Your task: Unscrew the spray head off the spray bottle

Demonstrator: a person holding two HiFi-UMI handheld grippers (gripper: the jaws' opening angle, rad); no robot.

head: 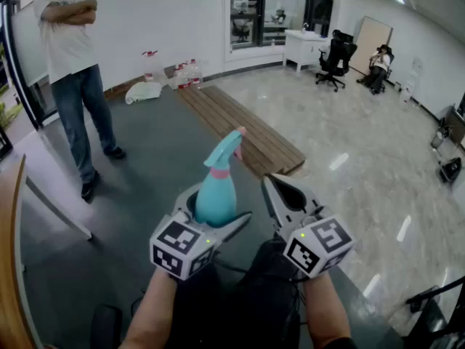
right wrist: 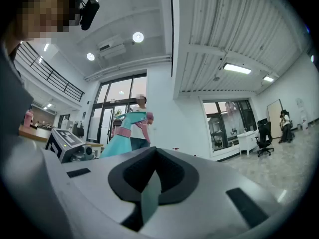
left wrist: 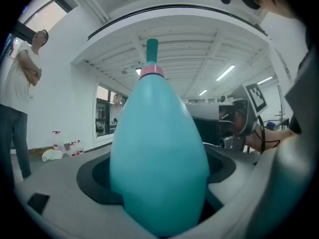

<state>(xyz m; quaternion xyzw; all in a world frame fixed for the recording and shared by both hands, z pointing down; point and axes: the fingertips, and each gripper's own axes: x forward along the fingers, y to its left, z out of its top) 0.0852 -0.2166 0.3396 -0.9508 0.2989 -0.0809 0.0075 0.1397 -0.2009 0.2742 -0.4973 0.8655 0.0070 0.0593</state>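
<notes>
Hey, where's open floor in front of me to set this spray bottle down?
The dark floor between the standing person and the wooden planks is bare; so is the glossy tile right of the planks. Farther back, bottles and a white bag crowd the floor's edge.

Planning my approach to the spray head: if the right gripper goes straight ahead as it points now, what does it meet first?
Nothing close: the shut right gripper points past the teal plastic spray bottle, which sits to its left. Depth beyond is unclear.
</notes>
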